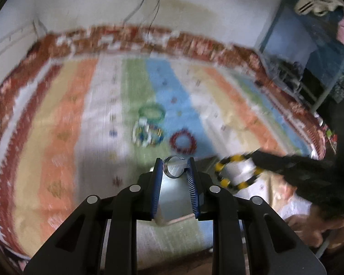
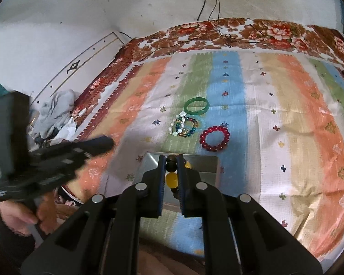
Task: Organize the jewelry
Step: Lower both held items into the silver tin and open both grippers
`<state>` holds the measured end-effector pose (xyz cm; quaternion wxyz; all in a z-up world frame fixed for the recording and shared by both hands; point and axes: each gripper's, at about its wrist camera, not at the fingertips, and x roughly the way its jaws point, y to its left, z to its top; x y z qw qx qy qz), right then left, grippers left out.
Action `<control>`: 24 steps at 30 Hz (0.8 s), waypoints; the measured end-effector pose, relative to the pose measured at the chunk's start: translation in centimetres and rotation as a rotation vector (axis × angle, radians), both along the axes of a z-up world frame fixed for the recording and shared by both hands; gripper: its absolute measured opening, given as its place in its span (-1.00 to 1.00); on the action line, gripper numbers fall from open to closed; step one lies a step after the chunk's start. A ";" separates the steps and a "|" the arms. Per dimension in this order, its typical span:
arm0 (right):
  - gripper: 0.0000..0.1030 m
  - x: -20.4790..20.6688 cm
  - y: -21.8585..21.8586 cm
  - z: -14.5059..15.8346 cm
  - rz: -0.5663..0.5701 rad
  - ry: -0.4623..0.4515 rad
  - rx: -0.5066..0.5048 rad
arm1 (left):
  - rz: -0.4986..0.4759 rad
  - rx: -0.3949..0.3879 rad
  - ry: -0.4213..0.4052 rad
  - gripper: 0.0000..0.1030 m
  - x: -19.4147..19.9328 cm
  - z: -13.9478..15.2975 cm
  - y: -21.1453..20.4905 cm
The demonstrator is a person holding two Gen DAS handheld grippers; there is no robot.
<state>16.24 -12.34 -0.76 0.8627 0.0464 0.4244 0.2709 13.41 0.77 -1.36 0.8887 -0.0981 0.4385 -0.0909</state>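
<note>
My left gripper [image 1: 175,163] is shut on a silver open bangle [image 1: 172,169], held above a silver tray [image 1: 172,197]. My right gripper [image 2: 172,160] is shut on a yellow-and-black bead bracelet [image 2: 171,178] over the same tray [image 2: 201,165]; that bracelet also shows in the left wrist view [image 1: 237,174]. On the striped cloth lie a green bangle [image 2: 196,106], a mixed white and teal bead bracelet pile [image 2: 183,127] and a red bead bracelet [image 2: 215,138]. They show blurred in the left wrist view: green bangle [image 1: 151,112], pile [image 1: 148,134], red bracelet [image 1: 183,141].
The striped cloth [image 2: 286,114] lies on a floral blanket [image 2: 240,32] by a white wall with hanging cables [image 2: 208,4]. Crumpled grey cloth [image 2: 55,114] lies at the left. A blue-framed stand [image 1: 309,52] is at the right.
</note>
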 end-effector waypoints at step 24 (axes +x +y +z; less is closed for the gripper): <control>-0.05 2.9 -0.1 -2.7 -0.017 0.054 -0.007 | -0.093 0.009 0.004 -0.26 2.3 -1.1 -1.4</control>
